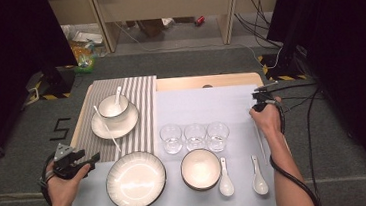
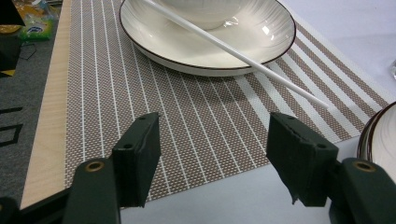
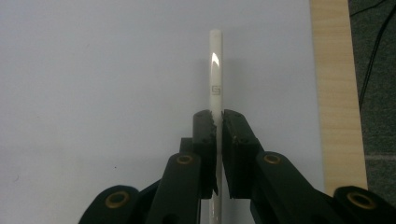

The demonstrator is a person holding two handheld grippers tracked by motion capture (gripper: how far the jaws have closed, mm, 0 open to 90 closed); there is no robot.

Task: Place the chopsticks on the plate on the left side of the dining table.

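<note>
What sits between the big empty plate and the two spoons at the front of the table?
One small bowl. In the high view it sits on the white cloth between the big plate and the nearer spoon, close beside that spoon.

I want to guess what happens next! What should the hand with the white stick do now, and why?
Probably carry the chopstick toward the placemat. The right gripper has its jaws shut on it, and the other chopstick already lies there across the saucer, so the pair likely belongs together.

A small square logo mark – unreadable – sits on the white chopstick (image 3: 215, 70); a black 5 – painted on the grey floor (image 1: 61, 128).
</note>
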